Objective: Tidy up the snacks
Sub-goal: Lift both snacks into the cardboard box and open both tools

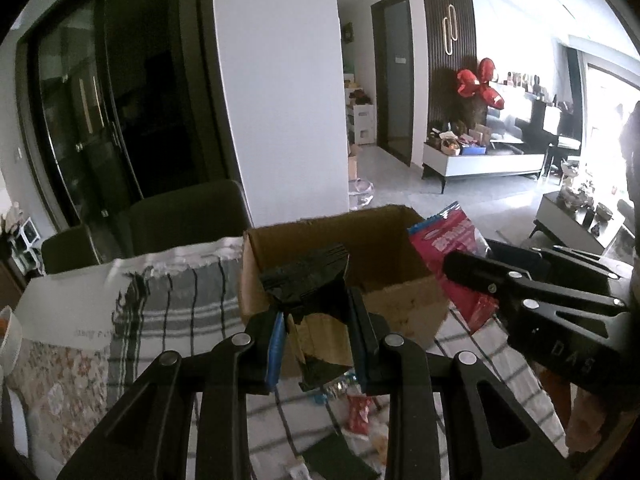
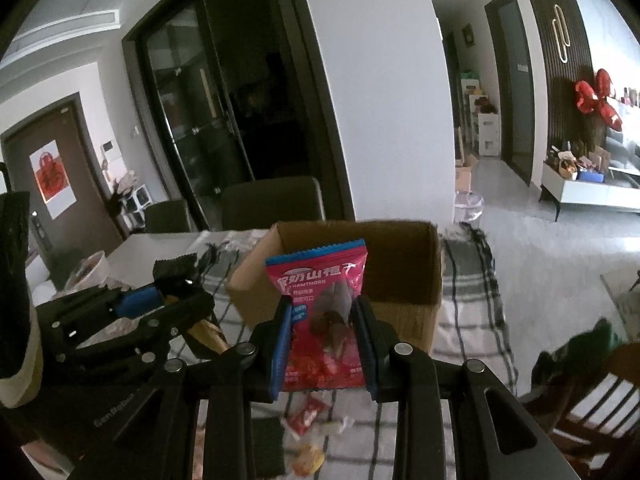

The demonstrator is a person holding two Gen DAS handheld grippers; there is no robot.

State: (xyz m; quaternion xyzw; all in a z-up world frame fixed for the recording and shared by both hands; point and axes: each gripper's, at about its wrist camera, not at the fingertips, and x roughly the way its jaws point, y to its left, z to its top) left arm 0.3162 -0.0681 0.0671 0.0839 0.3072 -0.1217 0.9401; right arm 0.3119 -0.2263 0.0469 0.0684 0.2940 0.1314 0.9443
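An open cardboard box (image 1: pixel 400 292) stands on a checked tablecloth; it also shows in the right wrist view (image 2: pixel 404 312). My left gripper (image 1: pixel 318 336) is shut on a black snack packet (image 1: pixel 308 280), held upright just in front of the box. My right gripper (image 2: pixel 324 336) is shut on a pink hawthorn snack bag (image 2: pixel 320 280), held upright before the box. The pink bag (image 1: pixel 452 248) and right gripper show at right in the left wrist view. The left gripper with the black packet (image 2: pixel 176 270) shows at left in the right wrist view.
Small loose snacks (image 2: pixel 308 420) lie on the tablecloth (image 2: pixel 472 320) below the grippers, also in the left wrist view (image 1: pixel 358 412). Dark chairs (image 2: pixel 272 204) stand behind the table. A wooden chair (image 2: pixel 600 400) is at the right. A bowl (image 2: pixel 90 270) sits far left.
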